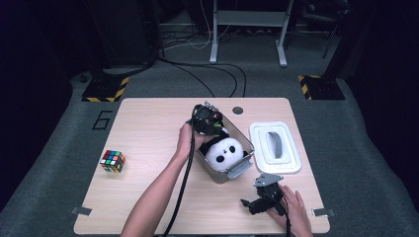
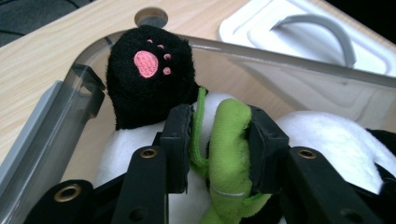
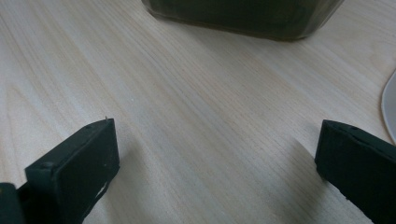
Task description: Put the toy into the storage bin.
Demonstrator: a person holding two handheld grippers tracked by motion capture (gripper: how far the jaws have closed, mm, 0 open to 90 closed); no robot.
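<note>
A plush panda [image 1: 225, 150] lies in a clear plastic box [image 1: 245, 140] at the middle of the table. My left gripper [image 1: 208, 127] reaches down into the box's far end. In the left gripper view its jaws [image 2: 219, 149] are shut on the panda's green plush piece [image 2: 229, 140]. Just beyond them is a black paw with a pink pad [image 2: 147, 63]. My right gripper [image 1: 259, 197] rests low at the front right of the table. Its jaws [image 3: 217, 158] stand wide open over bare wood, facing the box's base [image 3: 243, 16].
The box's white lid [image 1: 291, 163] with a grey handle lies flat just right of the box. A colour cube [image 1: 112, 161] sits near the table's left edge. Cables trail from both grippers toward the front edge.
</note>
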